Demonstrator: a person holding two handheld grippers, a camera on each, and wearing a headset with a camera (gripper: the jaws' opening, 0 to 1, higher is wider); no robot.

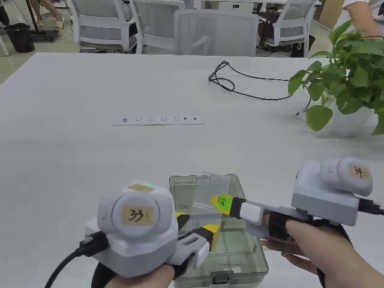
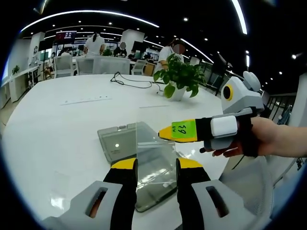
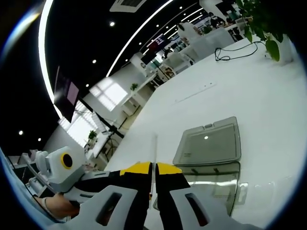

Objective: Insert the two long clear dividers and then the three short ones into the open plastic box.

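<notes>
1. We see the box [image 1: 258, 264] near the front edge of the white table [image 1: 90, 150]. It is open, and its lid [image 1: 183, 186] lies flat on the far side.
2. A clear divider [image 1: 204, 189] is held upright just above the box, between the two grippers.
3. The right gripper [image 1: 217, 202] reaches in from the right. Its yellow tips carry a green sticker and sit at the divider's upper edge.
4. In the right gripper view the right gripper [image 3: 153, 168] has its jaws pressed almost together. They pinch the divider [image 3: 154, 143], which shows edge-on as a thin line. The box [image 3: 216, 179] and lid [image 3: 211, 143] lie to the right of it.
5. In the left gripper view the left gripper [image 2: 157, 165] has its jaws spread. The divider [image 2: 153, 148] stands between them, with its side edges right at their inner faces. We cannot tell whether they clamp it.
6. In that view the right gripper [image 2: 163, 133] meets the divider's top right corner. The lid [image 2: 115, 141] lies to the left, and the box [image 2: 153, 191] sits under the divider.
7. In the head view the left gripper [image 1: 195, 223] hovers over the box's near left part.
8. Farther back we see a power strip [image 1: 157, 120], a black cable [image 1: 240, 81] and a plant [image 1: 348, 72].
</notes>
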